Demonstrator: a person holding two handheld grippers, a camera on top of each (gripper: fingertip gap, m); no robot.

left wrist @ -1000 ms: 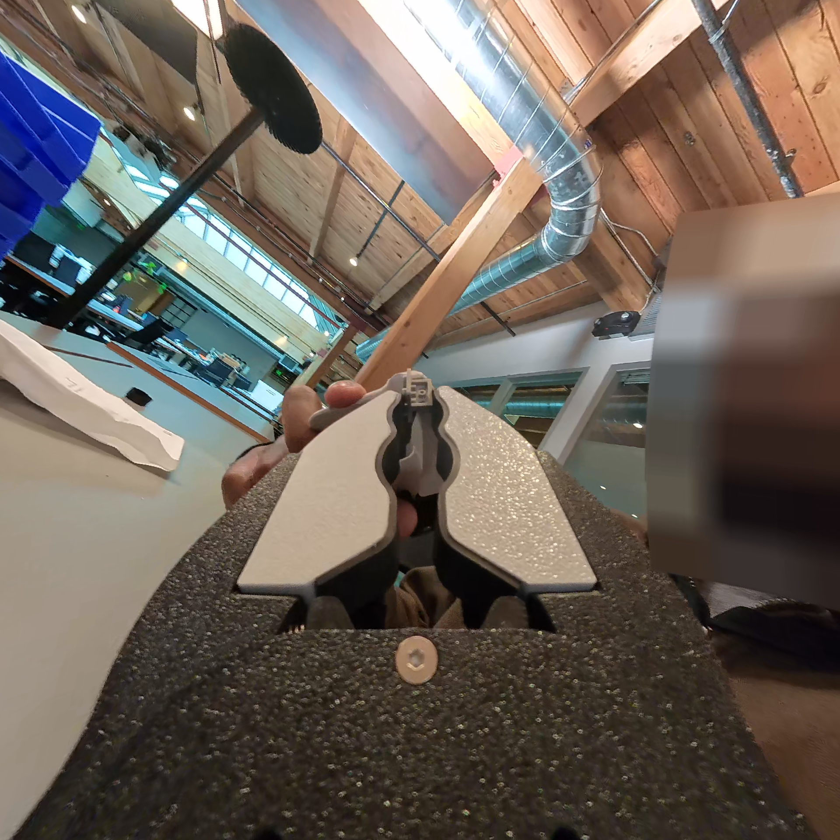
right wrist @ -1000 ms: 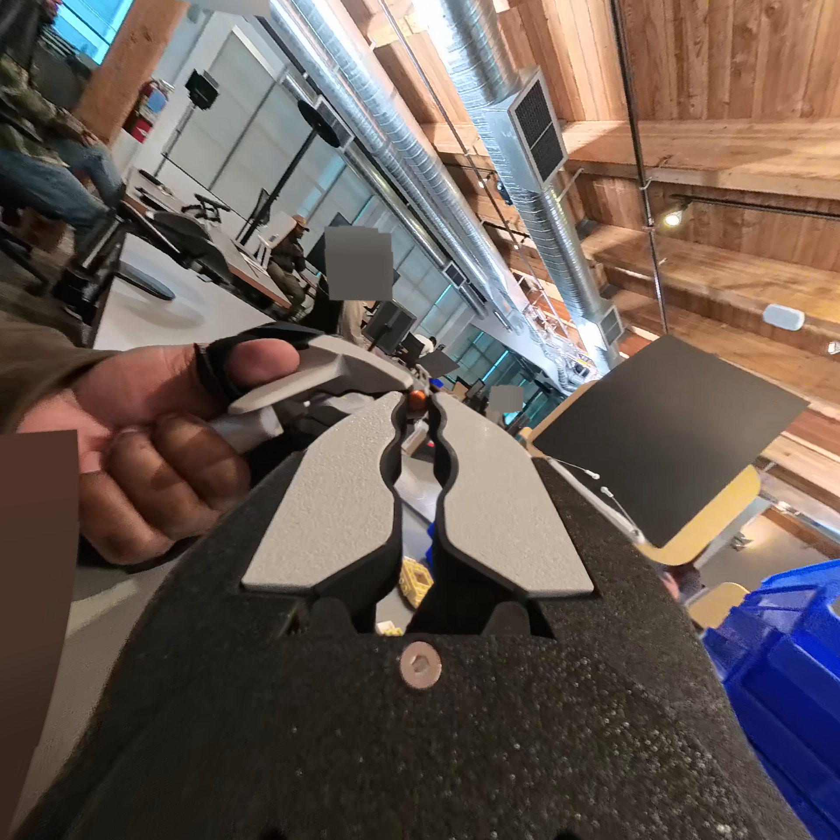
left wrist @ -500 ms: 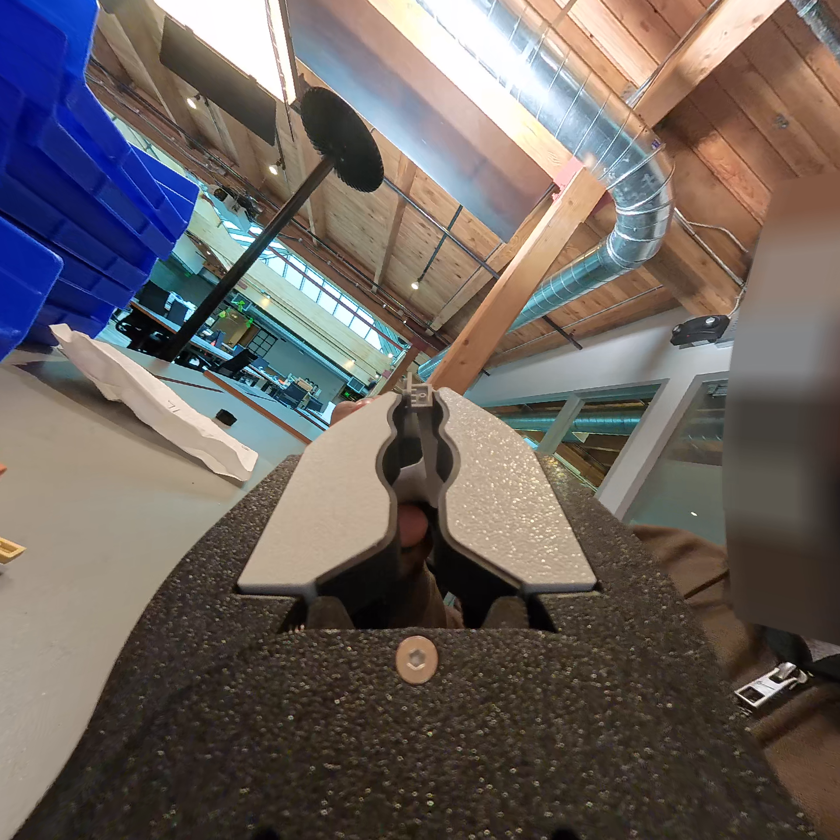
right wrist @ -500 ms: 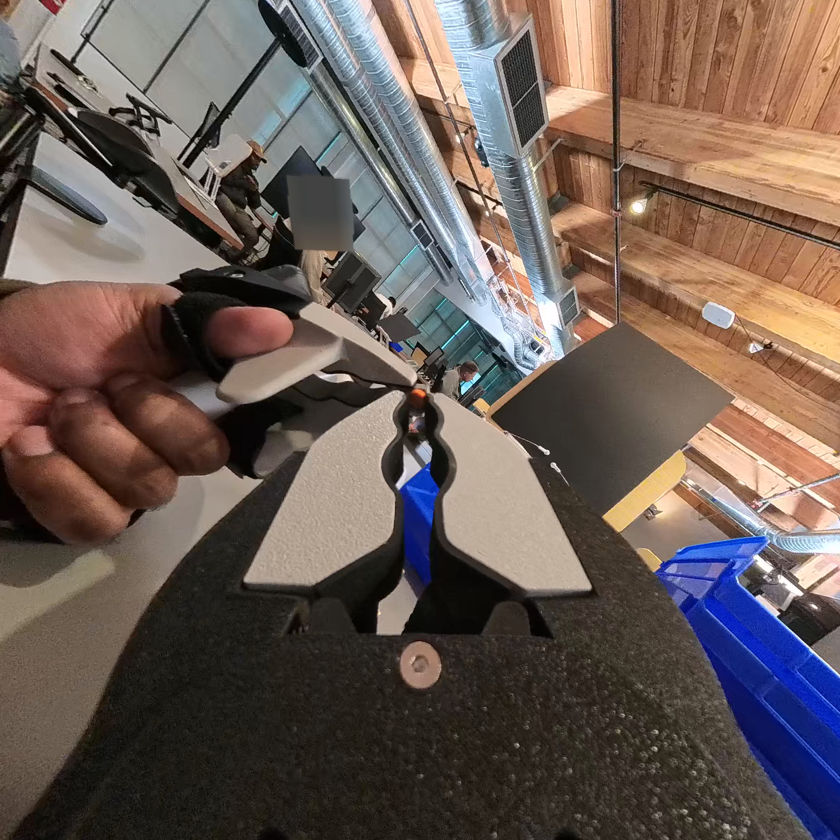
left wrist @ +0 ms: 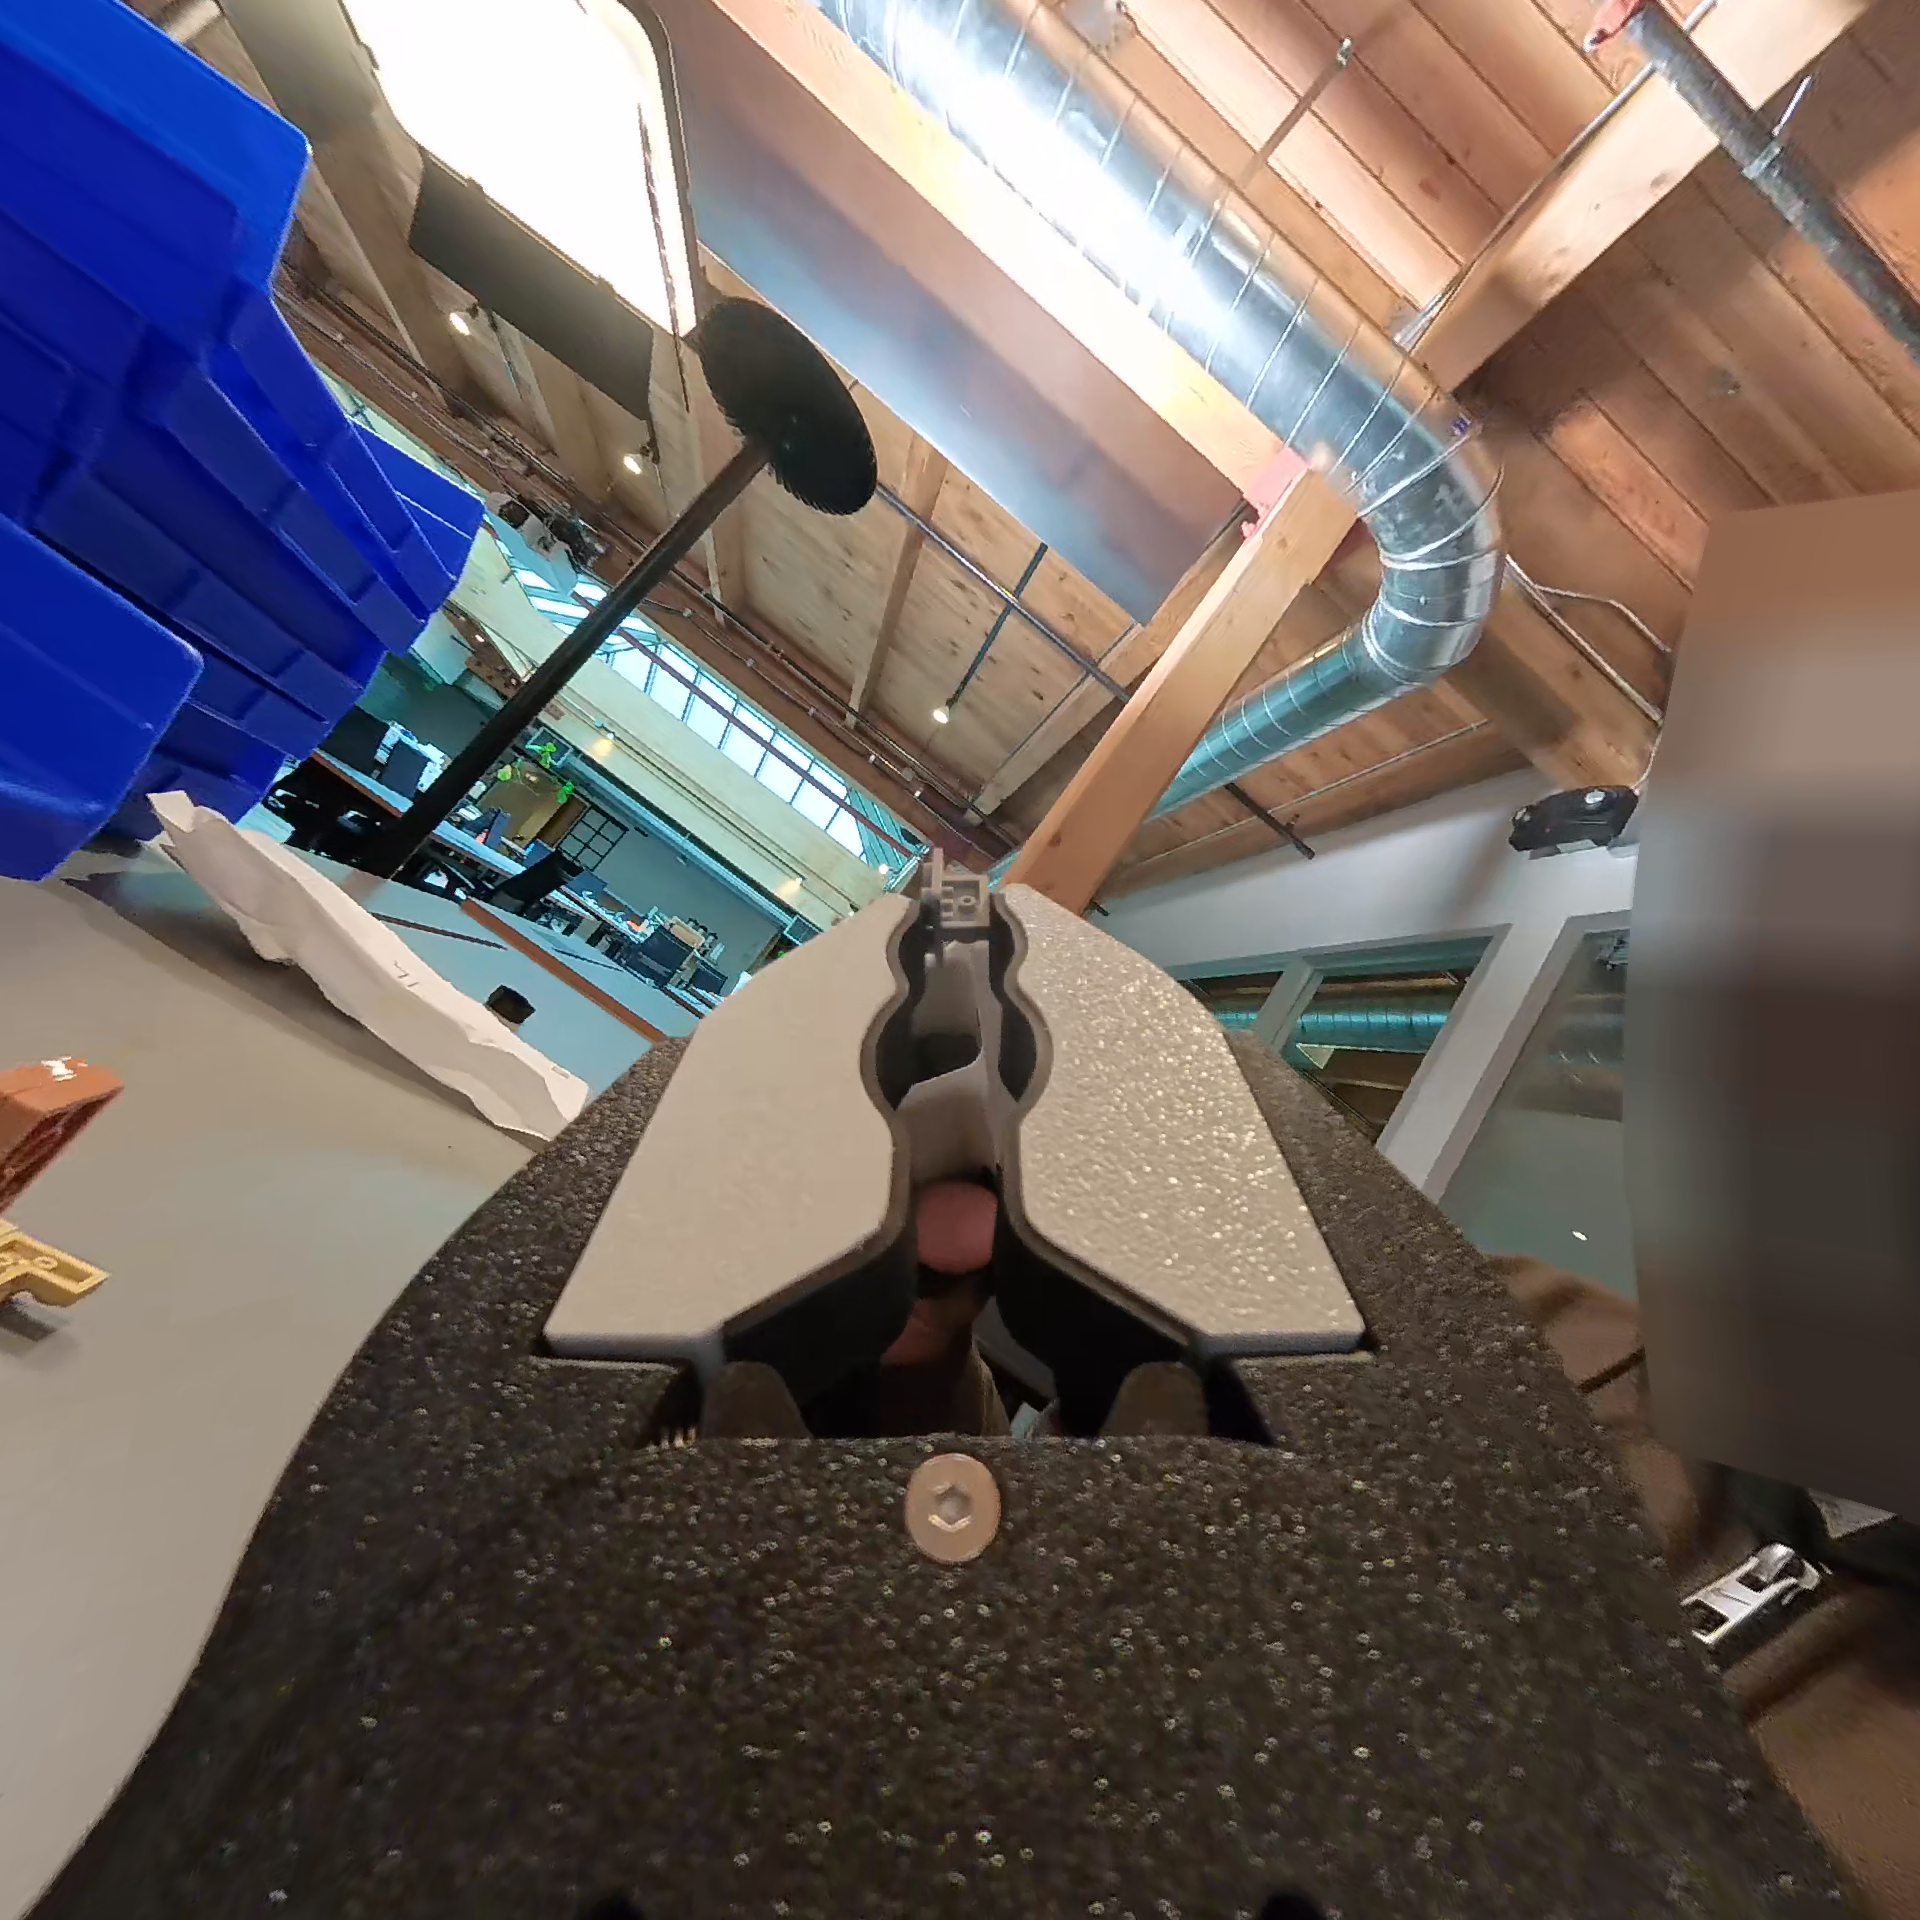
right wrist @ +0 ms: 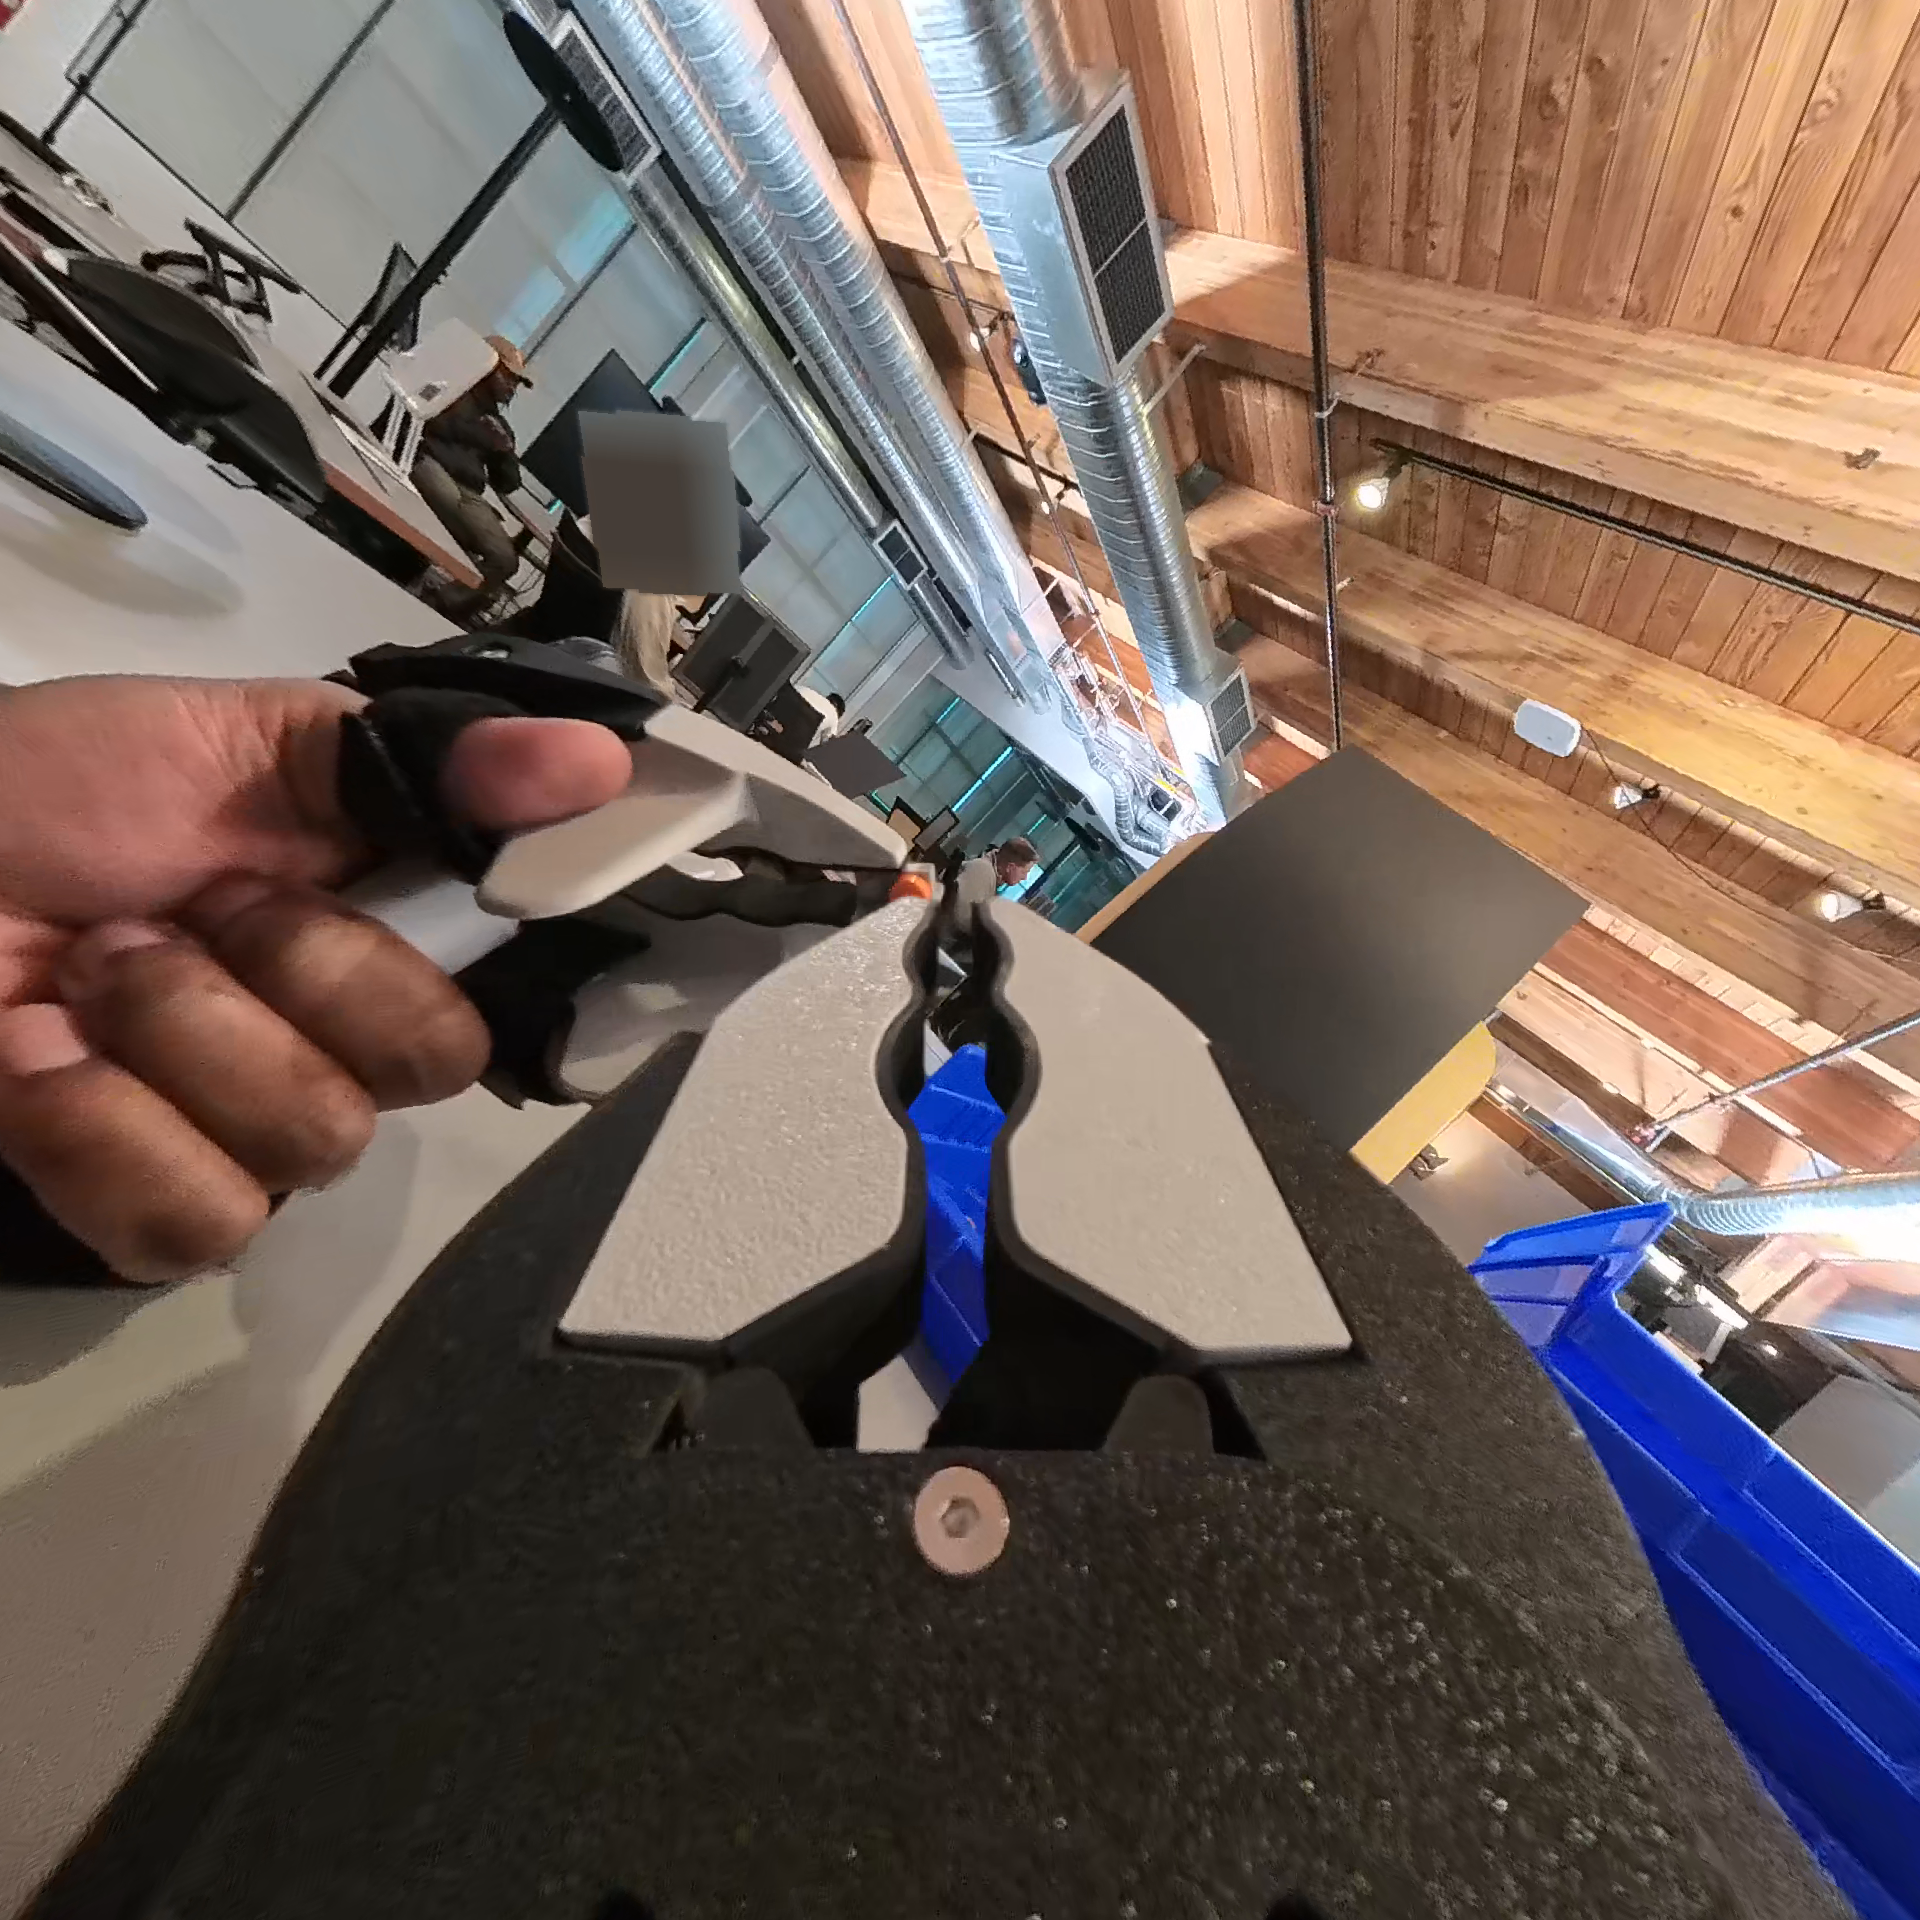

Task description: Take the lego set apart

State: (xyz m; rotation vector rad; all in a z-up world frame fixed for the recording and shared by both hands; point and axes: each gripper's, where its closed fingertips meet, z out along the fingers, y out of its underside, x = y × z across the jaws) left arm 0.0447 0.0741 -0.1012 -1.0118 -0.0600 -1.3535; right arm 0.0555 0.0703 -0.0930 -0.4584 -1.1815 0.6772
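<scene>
The left gripper point(left wrist: 958, 914) pinches a small grey moulded plastic piece point(left wrist: 964, 896) at its very tips; the piece looks light, stiff and smooth, so it could twist out, and its flat sides seem the safest hold. The right gripper point(right wrist: 961, 914) is just beside a small orange bit point(right wrist: 910, 885), jaws nearly together, and whether they hold anything I cannot tell. Left lies a flat grey tabletop point(left wrist: 208, 1299) with crumpled white paper point(left wrist: 364, 966) and stacked blue plastic bins point(left wrist: 156, 468) at the far left, under a wooden-plank ceiling point(left wrist: 1714, 343).
</scene>
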